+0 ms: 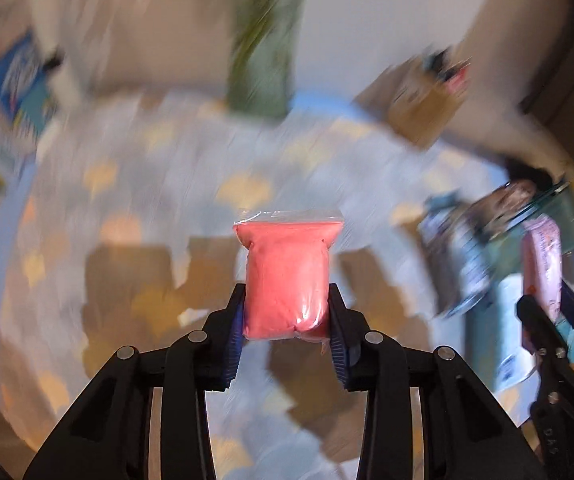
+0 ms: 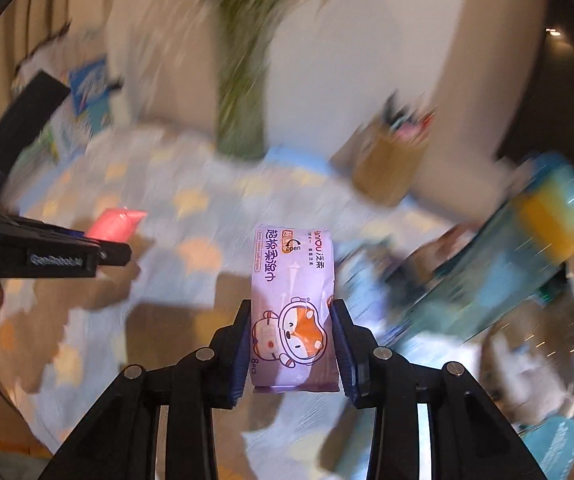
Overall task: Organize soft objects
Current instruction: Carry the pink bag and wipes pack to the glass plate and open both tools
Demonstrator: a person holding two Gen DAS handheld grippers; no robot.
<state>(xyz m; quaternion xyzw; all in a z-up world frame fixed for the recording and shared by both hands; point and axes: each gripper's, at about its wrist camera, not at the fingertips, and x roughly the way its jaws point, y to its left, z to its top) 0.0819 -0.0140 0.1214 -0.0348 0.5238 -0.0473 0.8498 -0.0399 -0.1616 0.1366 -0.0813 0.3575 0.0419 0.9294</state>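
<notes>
Above the blurred patterned cloth (image 1: 135, 168), left claw (image 1: 287, 312) pinches a pink bag (image 1: 287, 272), right claw (image 2: 291, 340) a wipes pack (image 2: 291, 280)

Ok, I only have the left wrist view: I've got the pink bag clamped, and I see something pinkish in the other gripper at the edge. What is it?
Observer: A lilac wipes pack with a cartoon fox in a helmet printed on it.
Operator: Is the right gripper properly closed on it?
Observer: Yes, the right gripper has both pads pressed on the pack's lower half; the end with the "open" label sticks out beyond the fingertips.
Operator: Does my pink bag look secure from that side?
Observer: From there the pink bag juts past the left gripper, clear of the patterned cloth below.
</notes>
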